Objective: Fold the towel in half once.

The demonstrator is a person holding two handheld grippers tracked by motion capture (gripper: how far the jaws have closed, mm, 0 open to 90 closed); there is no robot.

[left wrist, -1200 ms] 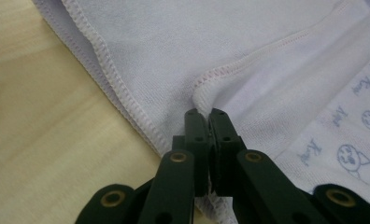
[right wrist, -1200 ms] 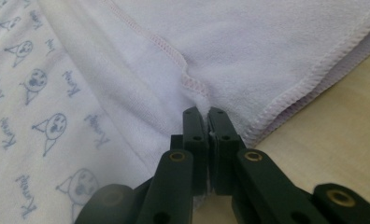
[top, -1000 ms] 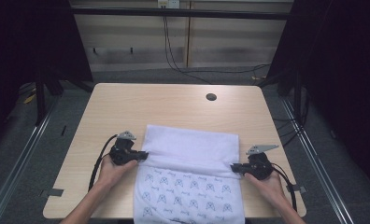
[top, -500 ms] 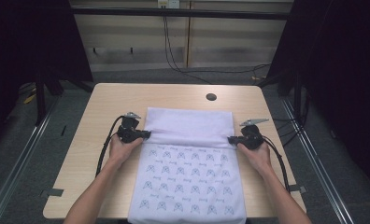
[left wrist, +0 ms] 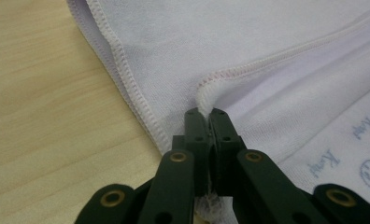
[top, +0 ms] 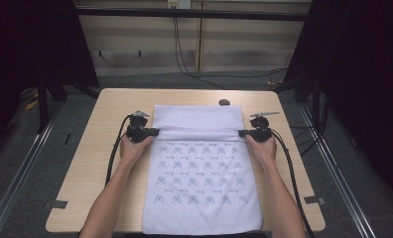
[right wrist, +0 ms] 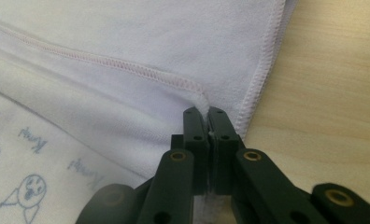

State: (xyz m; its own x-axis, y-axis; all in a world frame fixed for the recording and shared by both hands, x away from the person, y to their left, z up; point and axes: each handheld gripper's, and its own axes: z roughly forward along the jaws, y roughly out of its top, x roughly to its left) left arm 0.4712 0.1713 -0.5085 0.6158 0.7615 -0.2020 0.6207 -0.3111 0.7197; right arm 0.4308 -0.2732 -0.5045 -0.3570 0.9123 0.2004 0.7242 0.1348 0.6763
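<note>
A white rectangular cloth towel printed with rows of small blue figures [top: 200,183] lies flat on the light wooden table [top: 93,163], its near end reaching the table's near edge. The far end is folded over, showing a plain white band [top: 199,119] without print.

The left hand-held gripper [top: 152,133] sits at the towel's left side, at the line where the folded band meets the printed part. In the left gripper view its two black jaws are pressed fully together with a hemmed corner of the white fabric [left wrist: 206,95] pinched between their tips; more stitched hem runs away up and to the left of the jaws, and bare wood lies to their left.

The right hand-held gripper [top: 243,133] sits at the towel's right side, level with the left one, the folded band stretched between them. In the right gripper view its jaws are likewise clamped tight on a hemmed fold of the fabric [right wrist: 201,100], with the printed blue figures [right wrist: 26,189] to the lower left of the jaws and bare wood to their right.

A small dark round mark [top: 224,102] sits on the table just beyond the towel's far edge.
</note>
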